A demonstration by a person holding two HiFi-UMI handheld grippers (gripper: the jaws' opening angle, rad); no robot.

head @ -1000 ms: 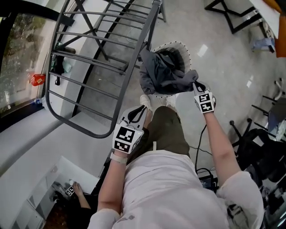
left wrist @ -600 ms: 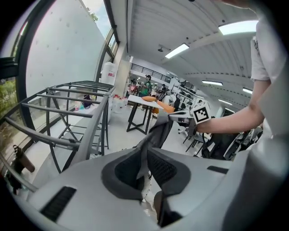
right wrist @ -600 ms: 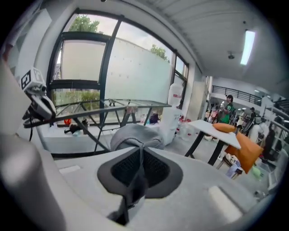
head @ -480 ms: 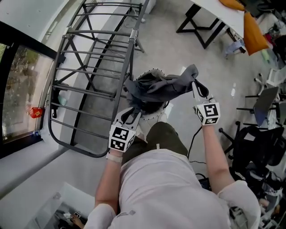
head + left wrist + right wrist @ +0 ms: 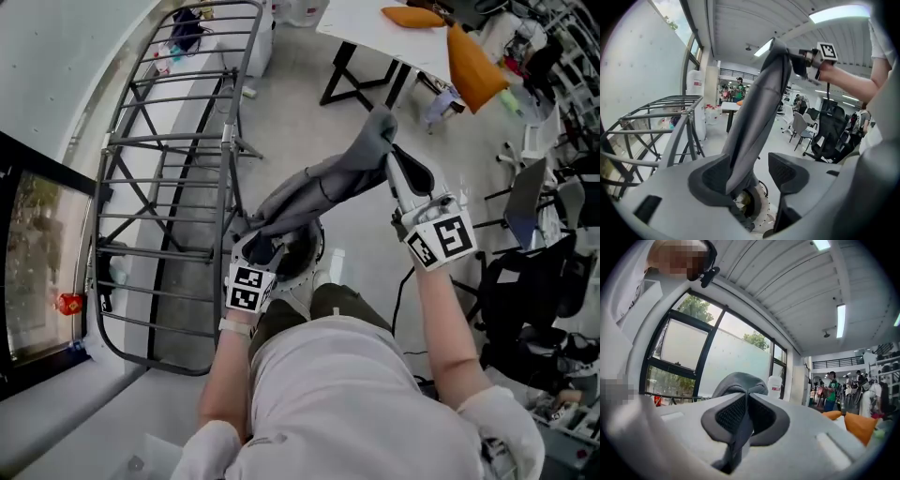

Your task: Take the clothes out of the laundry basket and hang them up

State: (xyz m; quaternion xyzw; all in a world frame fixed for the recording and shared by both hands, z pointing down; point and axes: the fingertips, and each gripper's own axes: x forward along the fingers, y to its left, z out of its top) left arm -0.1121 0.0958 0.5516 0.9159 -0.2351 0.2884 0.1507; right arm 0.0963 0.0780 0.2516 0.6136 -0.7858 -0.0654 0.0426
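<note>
A grey garment [image 5: 323, 187] stretches from the white laundry basket [image 5: 314, 258] up to my right gripper [image 5: 389, 142], which is raised and shut on its top end [image 5: 738, 383]. In the right gripper view the cloth is pinched between the pads of that gripper [image 5: 746, 411]. My left gripper [image 5: 258, 246] is low, just over the basket, and its jaws are opening. The garment [image 5: 757, 117] hangs between them, lying against the left pad [image 5: 715, 176] and clear of the right pad. The basket rim [image 5: 761, 206] shows below the jaws.
A grey metal drying rack [image 5: 169, 159] stands folded out to the left, beside a window [image 5: 37, 272]. At the back is a white table [image 5: 375, 23] with an orange cloth [image 5: 469, 61]. Office chairs [image 5: 525, 272] crowd the right side.
My right gripper has lifted the grey garment up out of the basket and pulled it long. My left gripper has moved from beside the person's leg to the garment's lower end.
</note>
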